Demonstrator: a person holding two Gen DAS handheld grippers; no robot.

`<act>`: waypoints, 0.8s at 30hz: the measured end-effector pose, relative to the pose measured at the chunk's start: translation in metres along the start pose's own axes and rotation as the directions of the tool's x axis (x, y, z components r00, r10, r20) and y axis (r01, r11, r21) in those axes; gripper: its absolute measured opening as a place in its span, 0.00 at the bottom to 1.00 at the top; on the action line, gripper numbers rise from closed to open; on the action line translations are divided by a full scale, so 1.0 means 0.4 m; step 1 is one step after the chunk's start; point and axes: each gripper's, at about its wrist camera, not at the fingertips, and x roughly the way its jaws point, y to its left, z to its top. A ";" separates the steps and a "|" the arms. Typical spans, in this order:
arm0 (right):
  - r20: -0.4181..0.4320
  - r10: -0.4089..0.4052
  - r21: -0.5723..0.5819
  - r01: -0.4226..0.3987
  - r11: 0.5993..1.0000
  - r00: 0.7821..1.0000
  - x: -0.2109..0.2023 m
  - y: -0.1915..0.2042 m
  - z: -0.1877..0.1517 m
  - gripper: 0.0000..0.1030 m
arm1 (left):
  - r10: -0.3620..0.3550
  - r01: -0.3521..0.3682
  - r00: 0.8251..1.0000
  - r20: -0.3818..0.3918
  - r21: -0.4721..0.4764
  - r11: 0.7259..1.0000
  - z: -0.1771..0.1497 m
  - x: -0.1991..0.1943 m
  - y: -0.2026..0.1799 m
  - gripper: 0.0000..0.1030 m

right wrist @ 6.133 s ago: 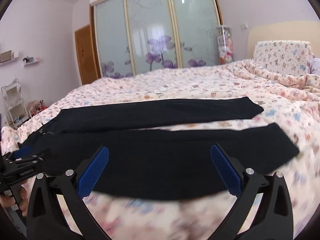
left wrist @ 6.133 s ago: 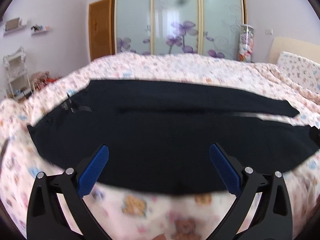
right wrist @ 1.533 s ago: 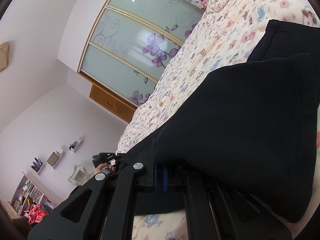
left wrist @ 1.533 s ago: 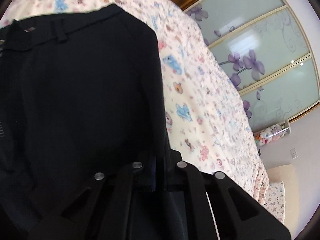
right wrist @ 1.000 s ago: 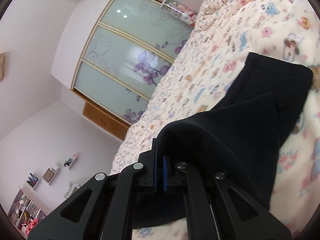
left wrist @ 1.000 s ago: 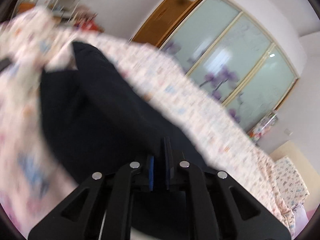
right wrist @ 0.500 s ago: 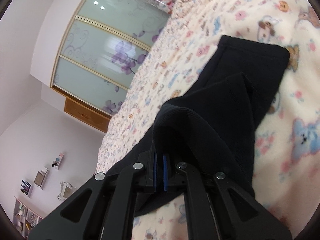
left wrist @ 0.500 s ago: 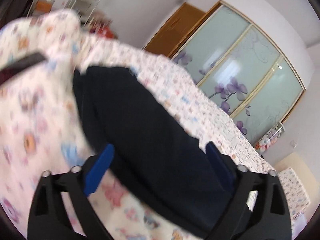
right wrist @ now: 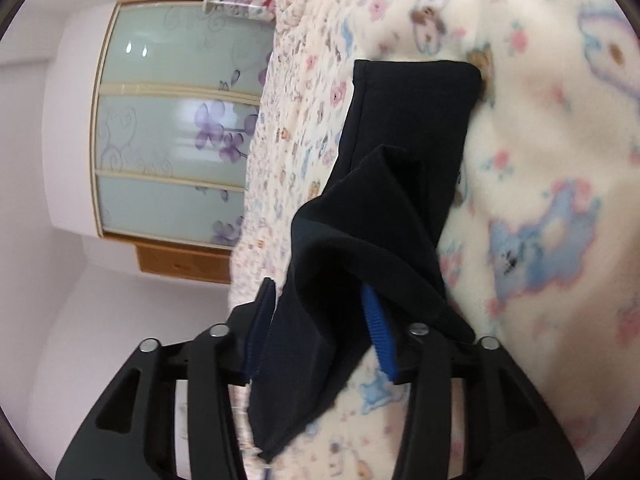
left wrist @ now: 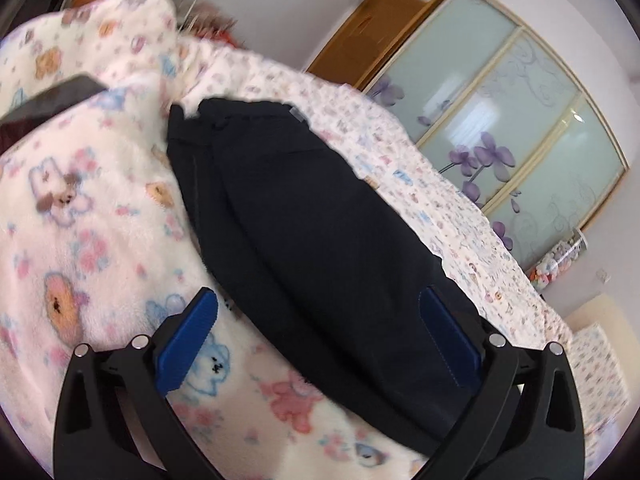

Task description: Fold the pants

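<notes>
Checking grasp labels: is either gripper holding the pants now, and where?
Neither: the left gripper is open above the black pants; the right gripper has opened, the cuff end's fold lying loose between its fingers.

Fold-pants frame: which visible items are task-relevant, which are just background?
Task-relevant:
black pants
left gripper, open
right gripper, open, cloth between its fingers
bear-print blanket, work surface

Background:
sliding wardrobe doors
wooden door

The pants (left wrist: 320, 216) lie on the bed (left wrist: 80, 208), wardrobe (left wrist: 520, 120) behind it.

pants (right wrist: 320, 344) fabric btwn open right tongs (right wrist: 316, 332)
</notes>
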 end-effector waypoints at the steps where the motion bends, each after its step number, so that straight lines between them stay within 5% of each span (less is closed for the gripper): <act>1: -0.006 -0.006 0.026 0.006 1.000 1.000 0.003 -0.004 0.004 0.48 | -0.007 0.006 1.000 0.018 0.021 1.000 -0.008 -0.003 -0.003 0.98; 5: 0.019 -0.048 0.106 0.046 0.993 0.999 0.014 -0.011 0.030 0.47 | -0.024 0.022 0.999 0.030 0.046 0.999 -0.019 -0.004 -0.009 0.98; 6: 0.036 -0.088 0.107 0.084 0.991 0.995 0.023 -0.007 0.044 0.43 | -0.030 0.029 0.999 0.028 0.038 0.999 -0.018 -0.004 -0.005 0.98; 7: 0.050 -0.139 0.091 0.134 0.987 0.989 0.031 0.001 0.056 0.25 | -0.038 0.037 0.999 0.027 0.029 0.999 -0.018 -0.004 0.000 0.98; 8: 0.078 -0.196 0.003 0.196 0.981 0.978 0.042 0.041 0.068 0.10 | -0.047 0.046 0.999 0.027 0.021 0.999 -0.017 -0.005 0.005 0.98; 9: 0.106 -0.213 -0.113 0.225 0.968 0.971 0.048 0.093 0.074 0.09 | -0.051 0.050 0.998 0.027 0.019 0.999 -0.016 -0.006 0.006 0.98; 12: 0.199 -0.052 -0.421 0.133 0.897 0.979 0.016 0.258 0.047 0.06 | -0.061 0.060 0.998 0.027 0.018 0.998 -0.018 -0.009 0.007 0.98; 14: 0.307 -0.010 -0.569 0.193 0.799 0.951 -0.011 0.317 0.023 0.06 | -0.066 0.065 0.998 0.025 0.019 0.998 -0.019 -0.010 0.008 0.98; 16: 0.348 -0.132 -0.528 0.310 0.790 0.928 0.015 0.263 0.042 0.06 | -0.071 0.070 0.997 0.023 0.018 0.997 -0.019 -0.010 0.010 0.98; 19: 0.259 -0.332 -0.326 0.405 0.854 0.907 0.053 0.079 0.066 0.06 | -0.082 0.082 0.996 0.021 0.012 0.997 -0.018 -0.011 0.014 0.98; 24: 0.244 -0.324 -0.331 0.393 0.858 0.914 0.014 0.040 0.014 0.05 | -0.080 0.079 0.997 0.016 0.018 0.997 -0.019 -0.007 0.013 0.98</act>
